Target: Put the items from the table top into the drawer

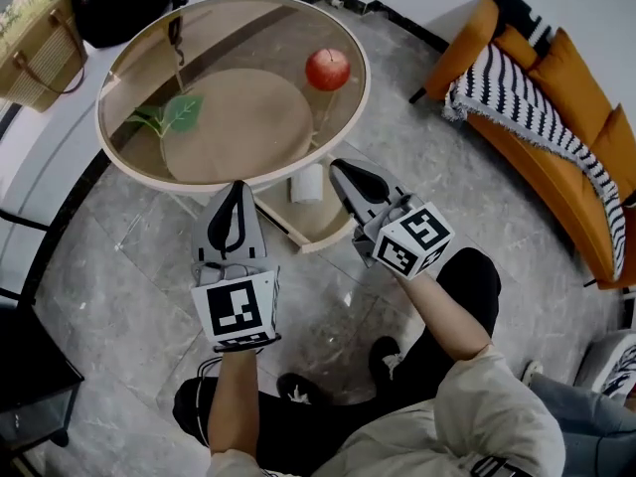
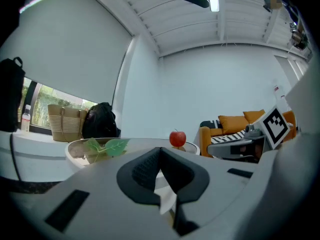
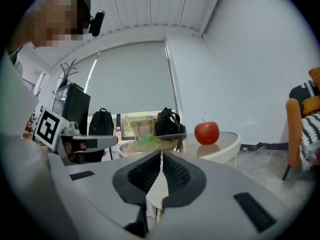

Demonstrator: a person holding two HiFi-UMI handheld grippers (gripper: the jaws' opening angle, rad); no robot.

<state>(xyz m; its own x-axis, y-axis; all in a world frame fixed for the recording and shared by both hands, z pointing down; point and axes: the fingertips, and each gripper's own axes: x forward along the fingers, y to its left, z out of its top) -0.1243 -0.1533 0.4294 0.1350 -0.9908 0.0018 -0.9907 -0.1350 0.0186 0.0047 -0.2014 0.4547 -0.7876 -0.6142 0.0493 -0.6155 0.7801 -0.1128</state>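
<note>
A red apple point(image 1: 327, 69) point(image 2: 177, 138) point(image 3: 206, 132) rests on the right side of the round glass table point(image 1: 363, 82). A sprig of green leaves point(image 1: 171, 115) point(image 2: 105, 145) lies on the left side of the top. Under the near edge, a wooden drawer point(image 1: 320, 232) stands pulled out, with a white roll-like item point(image 1: 308, 183) in it. My left gripper point(image 1: 237, 187) point(image 2: 160, 151) is shut and empty, held level at the table's near rim. My right gripper point(image 1: 336, 166) point(image 3: 161, 156) is shut and empty too, just right of the drawer, pointing toward the apple.
An orange sofa point(image 1: 566, 87) with a striped throw point(image 1: 517, 97) stands at the right. A wicker bag point(image 1: 35, 53) and a black backpack point(image 1: 124, 3) sit behind the table. Dark furniture point(image 1: 30, 386) is at the lower left. The person's legs are below the grippers.
</note>
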